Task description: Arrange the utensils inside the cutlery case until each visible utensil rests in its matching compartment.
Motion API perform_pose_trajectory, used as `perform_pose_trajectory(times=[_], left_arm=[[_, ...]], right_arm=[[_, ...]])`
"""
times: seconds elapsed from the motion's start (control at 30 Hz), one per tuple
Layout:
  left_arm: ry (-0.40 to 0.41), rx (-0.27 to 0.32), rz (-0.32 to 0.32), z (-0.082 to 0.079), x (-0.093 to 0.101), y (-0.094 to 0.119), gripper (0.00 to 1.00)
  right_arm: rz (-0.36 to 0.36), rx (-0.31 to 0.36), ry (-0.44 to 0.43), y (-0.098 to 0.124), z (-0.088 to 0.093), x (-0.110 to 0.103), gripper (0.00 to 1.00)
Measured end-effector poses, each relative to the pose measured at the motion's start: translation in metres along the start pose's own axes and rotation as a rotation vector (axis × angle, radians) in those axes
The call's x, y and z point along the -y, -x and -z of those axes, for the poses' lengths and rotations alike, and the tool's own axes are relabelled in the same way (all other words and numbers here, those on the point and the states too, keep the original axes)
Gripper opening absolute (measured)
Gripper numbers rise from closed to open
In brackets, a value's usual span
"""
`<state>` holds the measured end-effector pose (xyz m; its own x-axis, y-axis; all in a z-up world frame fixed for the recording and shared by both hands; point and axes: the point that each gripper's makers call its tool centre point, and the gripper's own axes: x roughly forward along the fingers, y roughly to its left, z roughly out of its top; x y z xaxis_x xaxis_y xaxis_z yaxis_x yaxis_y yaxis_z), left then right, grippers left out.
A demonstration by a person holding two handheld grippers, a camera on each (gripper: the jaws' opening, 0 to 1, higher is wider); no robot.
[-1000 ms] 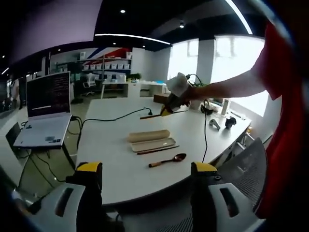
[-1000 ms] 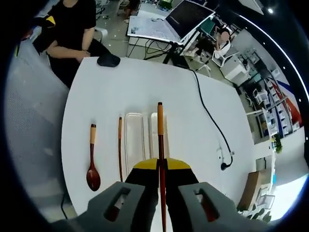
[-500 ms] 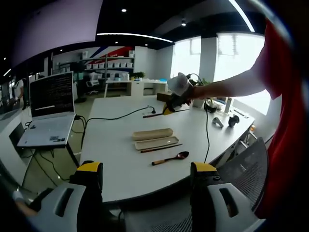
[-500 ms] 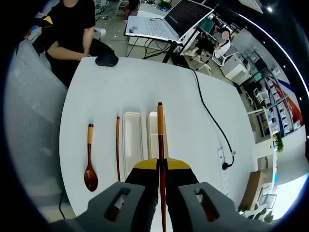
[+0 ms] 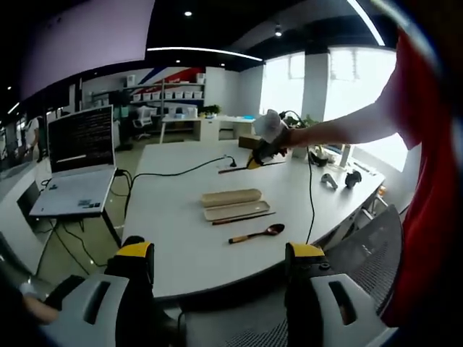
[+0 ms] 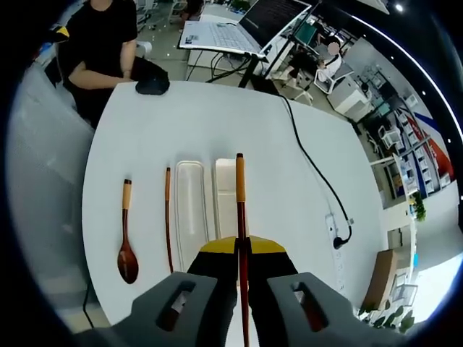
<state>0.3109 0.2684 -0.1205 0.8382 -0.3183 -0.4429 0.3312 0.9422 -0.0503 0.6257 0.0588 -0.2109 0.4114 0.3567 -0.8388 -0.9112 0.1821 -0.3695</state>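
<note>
The right gripper fingers are pinching a chopstick lengthwise, pointing straight ahead, parallel to the open case tray lying just beyond and left of them.

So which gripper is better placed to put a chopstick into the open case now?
Likely the right gripper: it is shut on a chopstick and hangs above the open case. The left gripper is open, off the table edge.

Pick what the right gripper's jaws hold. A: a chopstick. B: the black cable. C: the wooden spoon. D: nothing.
A: in the right gripper view the right gripper is shut on a chopstick that runs forward from its jaws, while the wooden spoon lies on the table.
</note>
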Motion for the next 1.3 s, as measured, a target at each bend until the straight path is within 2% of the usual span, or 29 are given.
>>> perform_pose_trajectory(times=[0.13, 0.27, 0.47, 0.6, 0.83, 1.3], left_arm=[[0.001, -0.005, -0.005, 0.001, -0.001, 0.0, 0.76], [0.003, -0.004, -0.011, 0.0, -0.002, 0.0, 0.76], [0.001, -0.011, -0.014, 0.002, -0.006, 0.0, 0.76], [0.008, -0.014, -0.017, 0.003, -0.008, -0.002, 0.76], [0.011, -0.02, -0.015, 0.005, -0.005, -0.005, 0.76], [0.041, -0.003, 0.002, 0.001, -0.004, -0.012, 0.75]], right_arm=[[-0.003, 0.003, -0.001, -0.008, 0.0, 0.006, 0.0], [-0.007, -0.004, 0.019, -0.009, -0.004, 0.002, 0.0], [-0.014, -0.003, 0.027, -0.014, -0.008, 0.013, 0.0], [-0.018, 0.008, 0.027, -0.014, -0.012, 0.013, 0.0], [-0.031, -0.005, 0.056, -0.022, -0.012, 0.012, 0.0], [-0.067, -0.03, 0.034, -0.03, -0.006, 0.015, 0.0]])
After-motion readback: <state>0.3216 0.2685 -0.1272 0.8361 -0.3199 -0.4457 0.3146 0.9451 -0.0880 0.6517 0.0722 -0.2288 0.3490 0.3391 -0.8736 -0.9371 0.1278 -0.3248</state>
